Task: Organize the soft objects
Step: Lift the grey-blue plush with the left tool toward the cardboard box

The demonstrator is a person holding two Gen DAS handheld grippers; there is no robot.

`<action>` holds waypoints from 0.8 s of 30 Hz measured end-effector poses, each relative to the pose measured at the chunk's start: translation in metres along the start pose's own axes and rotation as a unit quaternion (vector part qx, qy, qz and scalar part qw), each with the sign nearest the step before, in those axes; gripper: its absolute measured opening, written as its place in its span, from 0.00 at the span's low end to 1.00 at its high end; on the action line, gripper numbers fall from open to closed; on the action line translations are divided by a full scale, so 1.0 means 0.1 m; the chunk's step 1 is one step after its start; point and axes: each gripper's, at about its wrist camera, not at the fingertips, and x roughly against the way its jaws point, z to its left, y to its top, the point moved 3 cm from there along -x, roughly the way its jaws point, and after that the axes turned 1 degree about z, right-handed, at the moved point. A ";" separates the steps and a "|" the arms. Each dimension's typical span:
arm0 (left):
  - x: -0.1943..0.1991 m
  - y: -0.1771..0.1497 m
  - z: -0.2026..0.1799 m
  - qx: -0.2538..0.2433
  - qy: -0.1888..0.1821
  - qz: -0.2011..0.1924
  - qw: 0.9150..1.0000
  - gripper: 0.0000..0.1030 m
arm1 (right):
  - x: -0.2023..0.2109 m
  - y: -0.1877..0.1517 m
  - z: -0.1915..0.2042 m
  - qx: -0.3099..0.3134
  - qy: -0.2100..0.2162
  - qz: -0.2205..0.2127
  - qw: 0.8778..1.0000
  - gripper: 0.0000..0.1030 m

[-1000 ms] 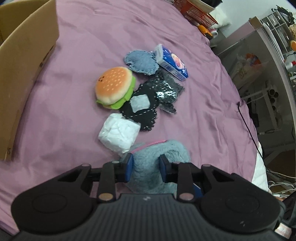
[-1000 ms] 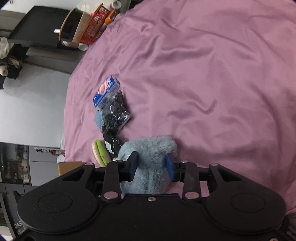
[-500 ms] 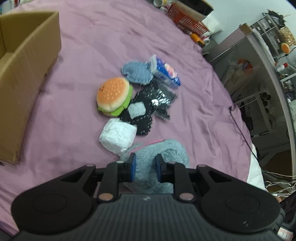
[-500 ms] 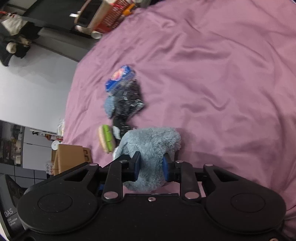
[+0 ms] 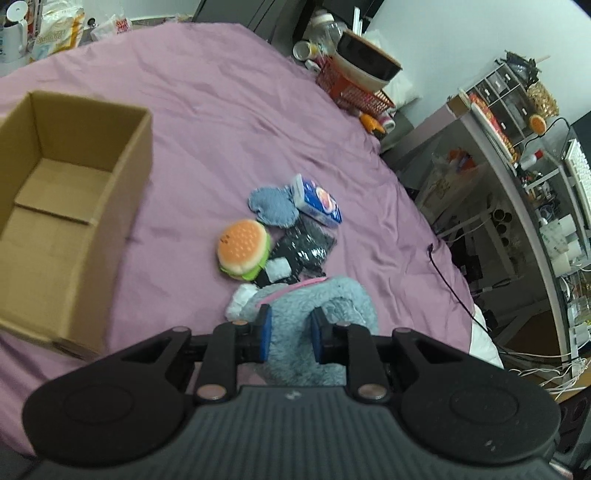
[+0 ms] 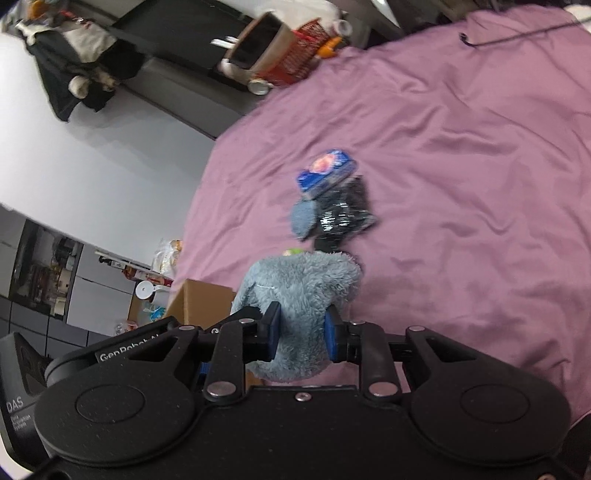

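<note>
We hold the fluffy blue-grey plush cloth [image 5: 325,306] clamped in both left gripper [image 5: 290,338] and right gripper [image 6: 302,330], spreading its weight, above the purple bedsheet [image 5: 221,129], near the open brown cardboard box [image 5: 55,206].

On the right gripper [image 6: 301,334] body, white lettering reads "GenRobot A", cut off by the linkage. At the lower left edge of the right wrist view, a dark casing [image 6: 16,398] shows "DAS" with smaller lines beneath, too small to read. Over in the left wrist view, a white bag [image 5: 55,31] beyond the bed carries orange print, blurred. The blue pack [image 5: 319,201] bears a round logo, its lettering unreadable.
</note>
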 end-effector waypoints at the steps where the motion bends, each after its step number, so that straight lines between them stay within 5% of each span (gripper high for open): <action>1: 0.06 0.03 0.04 -0.003 -0.001 -0.004 1.000 0.20 | 0.00 -0.02 0.06 0.003 0.003 -0.002 1.000 0.23; 24: 0.93 0.39 0.78 0.039 -0.009 -0.061 0.997 0.20 | -0.18 -0.41 1.15 0.074 0.036 -0.011 0.996 0.23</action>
